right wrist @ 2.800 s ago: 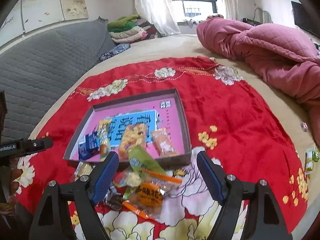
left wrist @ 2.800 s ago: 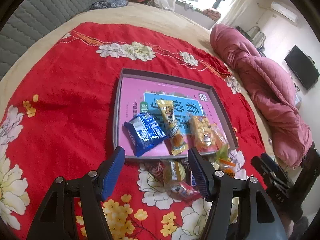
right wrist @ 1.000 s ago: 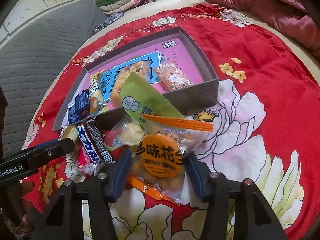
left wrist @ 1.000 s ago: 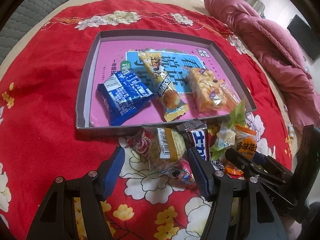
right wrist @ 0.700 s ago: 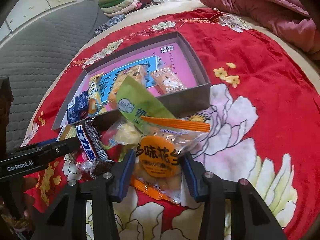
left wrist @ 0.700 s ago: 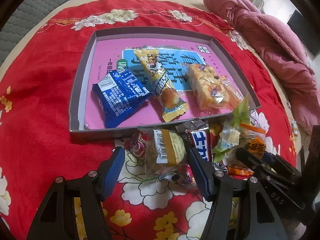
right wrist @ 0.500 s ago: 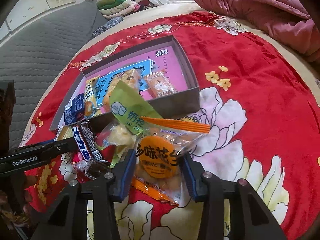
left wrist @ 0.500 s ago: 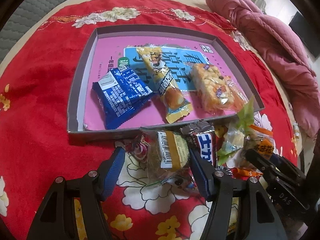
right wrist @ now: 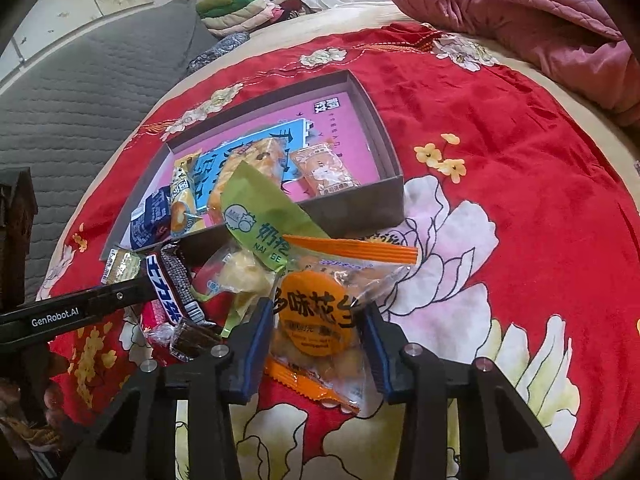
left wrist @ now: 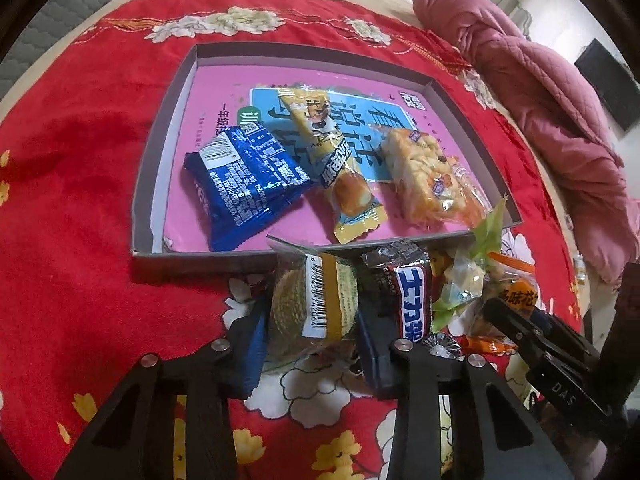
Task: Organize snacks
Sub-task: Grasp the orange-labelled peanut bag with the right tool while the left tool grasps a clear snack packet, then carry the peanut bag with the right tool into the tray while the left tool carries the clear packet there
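Glossy plastic snack wrappers (left wrist: 248, 184) lie on plush red cloth (left wrist: 72, 184).

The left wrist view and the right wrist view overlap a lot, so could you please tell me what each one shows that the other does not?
Only the left wrist view shows the round cake pack between the closing left gripper pads. Only the right wrist view shows the right gripper closing on the orange peanut bag, and the small orange pack in full. Both show the pink-lined box, the blue wrapper and the Snickers bar.

black gripper (left wrist: 312, 340) frames, blue-padded fingers (left wrist: 252, 344), silver screws, white lettering, possibly "GenRobot.AI"
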The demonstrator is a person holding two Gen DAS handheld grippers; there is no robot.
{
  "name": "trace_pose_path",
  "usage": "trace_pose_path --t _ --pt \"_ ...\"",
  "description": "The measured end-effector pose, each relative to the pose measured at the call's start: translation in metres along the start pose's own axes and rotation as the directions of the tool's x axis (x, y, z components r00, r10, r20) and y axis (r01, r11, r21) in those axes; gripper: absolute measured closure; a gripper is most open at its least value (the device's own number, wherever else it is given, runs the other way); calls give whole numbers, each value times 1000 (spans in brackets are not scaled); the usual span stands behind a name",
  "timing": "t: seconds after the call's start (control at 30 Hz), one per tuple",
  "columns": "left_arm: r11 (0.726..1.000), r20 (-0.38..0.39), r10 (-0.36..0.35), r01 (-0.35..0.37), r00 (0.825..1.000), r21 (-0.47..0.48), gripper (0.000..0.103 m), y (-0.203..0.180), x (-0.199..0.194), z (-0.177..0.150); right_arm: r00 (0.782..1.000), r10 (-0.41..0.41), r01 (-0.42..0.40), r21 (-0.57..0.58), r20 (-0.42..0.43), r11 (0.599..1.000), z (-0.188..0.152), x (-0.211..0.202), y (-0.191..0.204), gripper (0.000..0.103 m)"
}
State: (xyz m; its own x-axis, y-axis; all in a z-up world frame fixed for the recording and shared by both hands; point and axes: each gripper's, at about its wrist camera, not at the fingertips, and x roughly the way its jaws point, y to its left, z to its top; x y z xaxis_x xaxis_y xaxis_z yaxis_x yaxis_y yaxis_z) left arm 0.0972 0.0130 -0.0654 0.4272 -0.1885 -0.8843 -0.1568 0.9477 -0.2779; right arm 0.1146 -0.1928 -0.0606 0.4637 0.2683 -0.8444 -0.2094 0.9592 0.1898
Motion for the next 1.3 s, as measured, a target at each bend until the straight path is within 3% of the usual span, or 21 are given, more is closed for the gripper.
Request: trace_pose_path --t 0.33,0.53,0.87,1.3 --pt "1000 27 -22 22 999 0 68 1 -16 -1 1000 10 -9 -9 16 1000 0 -6 1 62" --pt "999 45 -32 31 998 6 79 1 -26 0 999 9 -9 -12 31 1000 1 -11 2 62" --pt "999 45 -47 47 998 -4 80 3 -28 0 999 16 -16 -5 30 1000 1 -12 0 62" --pt "999 107 -51 51 993 6 80 0 -53 4 993 54 -50 -43 103 998 7 -30 10 62"
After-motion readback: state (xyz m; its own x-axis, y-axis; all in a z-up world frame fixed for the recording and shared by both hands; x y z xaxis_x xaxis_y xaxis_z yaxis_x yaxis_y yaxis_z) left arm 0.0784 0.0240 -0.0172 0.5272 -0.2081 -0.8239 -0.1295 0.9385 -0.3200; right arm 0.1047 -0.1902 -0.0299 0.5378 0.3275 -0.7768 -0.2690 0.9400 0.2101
